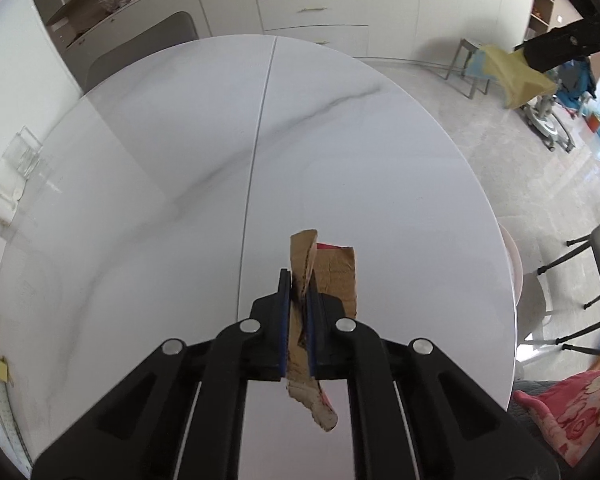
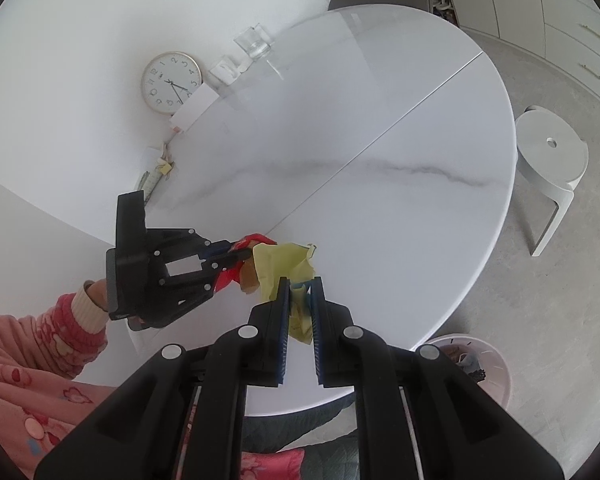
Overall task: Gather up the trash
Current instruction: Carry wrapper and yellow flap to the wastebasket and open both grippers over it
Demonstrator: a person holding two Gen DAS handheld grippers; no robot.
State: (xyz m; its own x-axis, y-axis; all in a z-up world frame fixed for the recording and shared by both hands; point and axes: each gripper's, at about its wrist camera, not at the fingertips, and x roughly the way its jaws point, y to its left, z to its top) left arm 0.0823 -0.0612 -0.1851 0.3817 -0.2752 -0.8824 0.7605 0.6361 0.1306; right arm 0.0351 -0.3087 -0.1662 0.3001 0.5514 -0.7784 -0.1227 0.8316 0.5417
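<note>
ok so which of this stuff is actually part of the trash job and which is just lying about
Part of the job:
- torn brown cardboard scrap with red print, clamped in the left gripper
- crumpled yellow paper, clamped in the right gripper
- round pale pink bin on the floor beside the table

Just lying about:
- round white wall clock
- clear glass tumbler
- white plastic stool

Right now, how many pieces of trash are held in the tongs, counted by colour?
Brown and red cardboard scrap, in the left tongs: 1
Yellow crumpled paper, in the right tongs: 1
Total: 2
</note>
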